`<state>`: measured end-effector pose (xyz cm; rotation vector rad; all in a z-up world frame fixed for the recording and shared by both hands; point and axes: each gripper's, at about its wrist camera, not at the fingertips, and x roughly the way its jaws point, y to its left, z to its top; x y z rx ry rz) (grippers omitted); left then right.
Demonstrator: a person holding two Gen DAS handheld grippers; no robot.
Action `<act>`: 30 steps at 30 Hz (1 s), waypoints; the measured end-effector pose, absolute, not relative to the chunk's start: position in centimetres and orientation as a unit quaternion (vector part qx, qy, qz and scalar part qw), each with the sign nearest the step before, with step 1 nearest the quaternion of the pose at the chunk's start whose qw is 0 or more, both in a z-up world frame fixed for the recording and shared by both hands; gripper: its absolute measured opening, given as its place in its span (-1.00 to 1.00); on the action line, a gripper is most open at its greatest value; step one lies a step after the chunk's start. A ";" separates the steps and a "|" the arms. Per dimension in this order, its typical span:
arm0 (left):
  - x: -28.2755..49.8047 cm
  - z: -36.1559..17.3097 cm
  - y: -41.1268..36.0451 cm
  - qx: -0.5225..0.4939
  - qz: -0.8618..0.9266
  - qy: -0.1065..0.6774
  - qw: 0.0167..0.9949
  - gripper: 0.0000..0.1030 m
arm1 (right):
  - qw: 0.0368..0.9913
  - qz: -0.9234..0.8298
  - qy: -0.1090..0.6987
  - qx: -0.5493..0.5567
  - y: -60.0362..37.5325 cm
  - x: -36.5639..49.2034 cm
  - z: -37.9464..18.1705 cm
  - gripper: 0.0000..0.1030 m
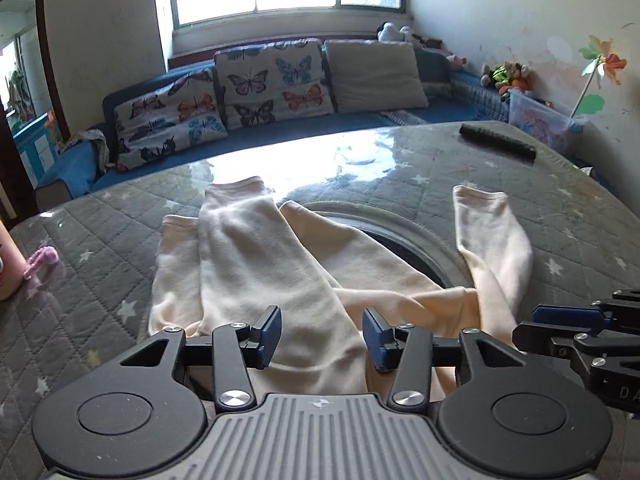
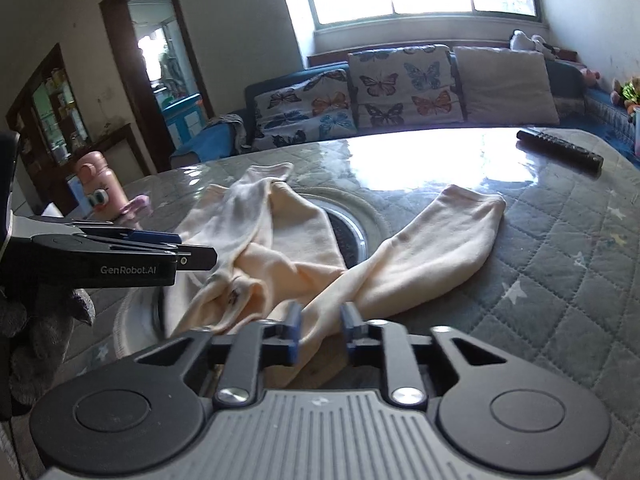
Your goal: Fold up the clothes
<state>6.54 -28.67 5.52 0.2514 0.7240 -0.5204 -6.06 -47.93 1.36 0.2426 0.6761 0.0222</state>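
Quilted bench (image 1: 520, 184): cream garment (image 1: 280, 264) half-folded, right sleeve (image 2: 432, 240) unfolded ahead. Left gripper (image 1: 322, 332) jaws open, empty; right gripper (image 2: 318, 328) jaws slightly apart, cloth between, unpinched.

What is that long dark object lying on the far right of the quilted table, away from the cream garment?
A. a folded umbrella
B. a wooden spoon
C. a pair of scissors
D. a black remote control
D: a slim black remote control lies flat near the table's far edge, well apart from the cream garment.
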 end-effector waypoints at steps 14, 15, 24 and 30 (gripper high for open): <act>7.6 5.4 -26.7 0.103 -0.241 0.361 0.895 -0.95 | 0.926 0.017 0.345 0.154 -49.4 -3.4 -0.5 -0.95; 7.3 5.9 -26.0 0.098 -0.238 0.355 0.899 -0.95 | 0.928 0.017 0.340 0.153 -49.4 -3.9 -0.3 -0.95; 1.9 8.7 -17.5 0.050 -0.205 0.328 0.921 -0.96 | 0.938 0.031 0.315 0.143 -49.3 -10.3 2.5 -0.96; -2.5 7.6 -12.9 0.040 -0.187 0.350 0.917 -0.96 | 0.936 0.052 0.323 0.131 -48.2 -15.2 3.5 -0.98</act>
